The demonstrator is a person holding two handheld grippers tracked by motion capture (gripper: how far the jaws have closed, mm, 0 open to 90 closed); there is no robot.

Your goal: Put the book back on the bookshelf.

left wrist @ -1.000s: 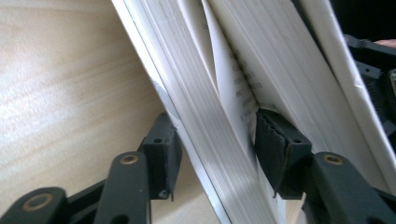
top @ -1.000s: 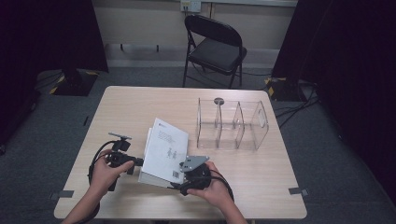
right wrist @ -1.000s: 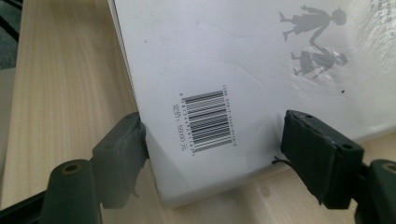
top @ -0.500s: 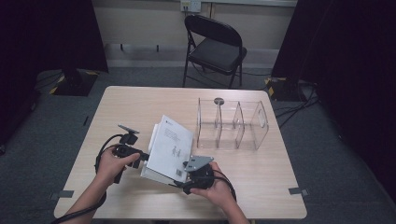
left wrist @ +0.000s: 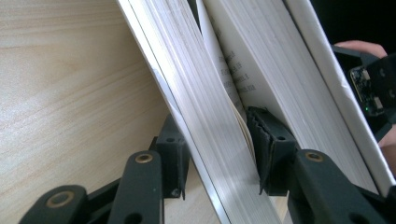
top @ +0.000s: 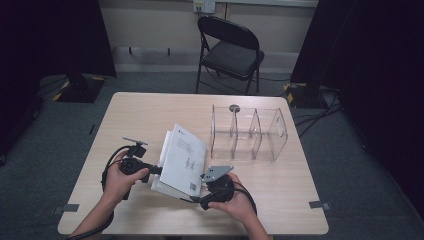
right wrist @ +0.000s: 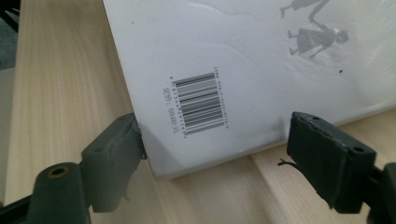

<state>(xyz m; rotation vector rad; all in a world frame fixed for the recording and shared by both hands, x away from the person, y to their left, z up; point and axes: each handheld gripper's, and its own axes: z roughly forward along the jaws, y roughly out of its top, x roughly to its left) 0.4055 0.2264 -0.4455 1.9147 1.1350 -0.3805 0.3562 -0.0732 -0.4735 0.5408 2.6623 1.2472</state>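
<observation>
— One book (top: 181, 161) is all I have in hand, tilted up off the surface (top: 150, 112) near its front edge, between my two grippers.

— Any writing on it?

— One barcode (right wrist: 198, 103) on the white cover, with small digits beside it too fine for me to read. Grey figure drawings sit higher on that cover. Printed lines show on an inner page, but I cannot make them out.

— And the fingers?

— My left gripper (left wrist: 217, 154) has its fingers clenched on a thick block of pages, one finger outside the cover, the other slipped in among the leaves. My right gripper (right wrist: 215, 161) has just been opening; one finger touches the cover's corner edge, the other stands clear, so it is released.

— What else?

— One clear organiser (top: 248, 132) with three compartments, well apart from the book, and one folding chair (top: 231, 50) beyond the surface.
</observation>
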